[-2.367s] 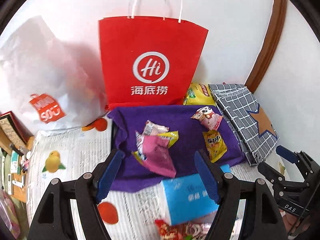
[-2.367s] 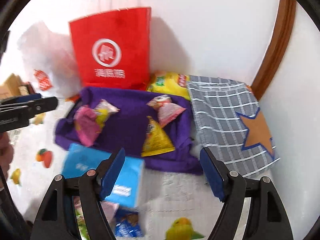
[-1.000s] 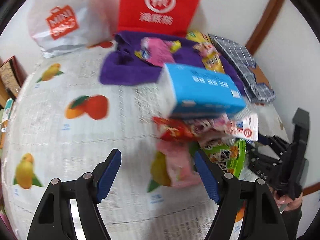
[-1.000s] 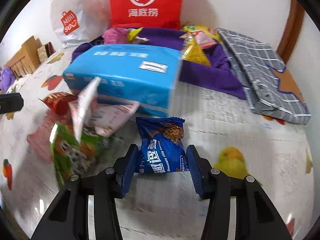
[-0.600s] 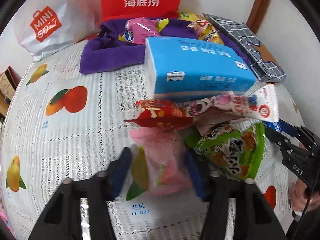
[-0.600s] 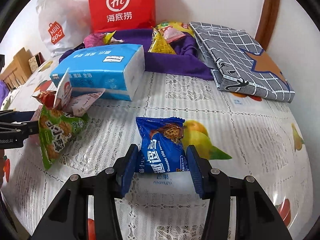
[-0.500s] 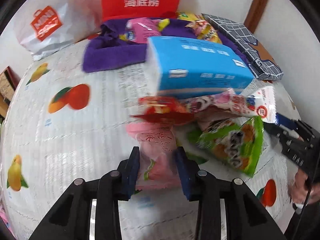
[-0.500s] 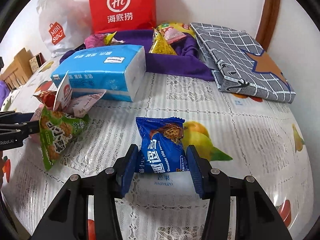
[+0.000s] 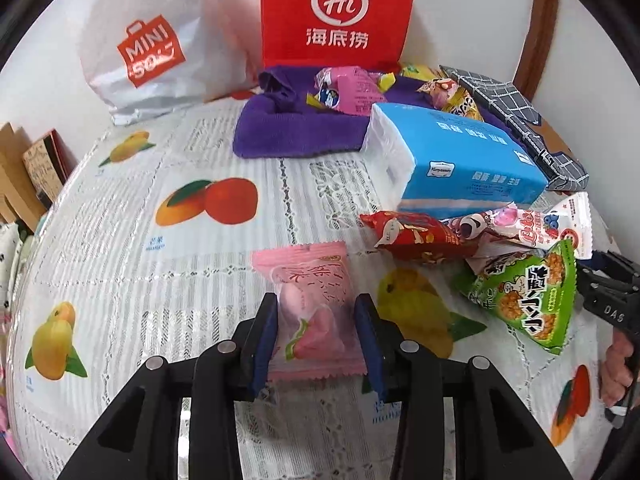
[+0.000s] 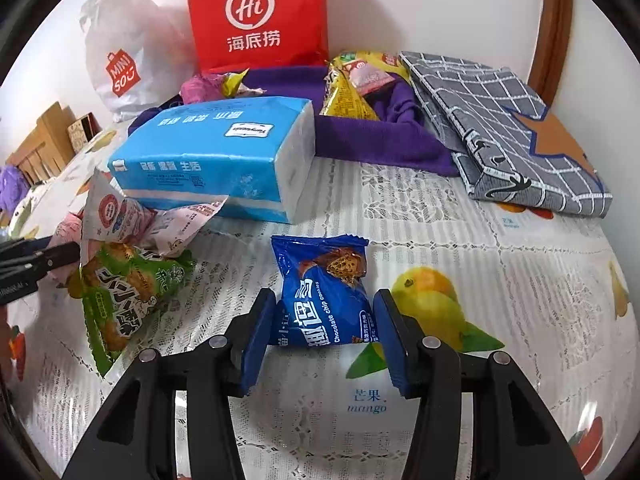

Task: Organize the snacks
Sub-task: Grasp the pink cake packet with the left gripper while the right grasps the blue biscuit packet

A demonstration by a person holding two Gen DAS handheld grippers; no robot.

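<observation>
My left gripper (image 9: pixel 316 320) is shut on a pink snack packet (image 9: pixel 310 304) just above the fruit-print tablecloth. My right gripper (image 10: pixel 324 320) is shut on a blue chocolate chip cookie packet (image 10: pixel 324 288). A red packet (image 9: pixel 420 236), a white-and-pink packet (image 9: pixel 532 228) and a green packet (image 9: pixel 528 300) lie in a loose heap right of the pink one; the green packet shows in the right wrist view (image 10: pixel 124 296) too. Several snacks lie on a purple cloth (image 9: pixel 296 132) at the back.
A blue tissue pack (image 9: pixel 452 164) lies between the heap and the purple cloth. A red paper bag (image 9: pixel 336 16) and a white Miniso bag (image 9: pixel 148 48) stand against the wall. A grey checked folded box (image 10: pixel 504 128) lies at the right.
Both grippers came down from over the purple cloth to the near tabletop. The right one closed on the blue packet first, then the left one closed on the pink packet and drew it left.
</observation>
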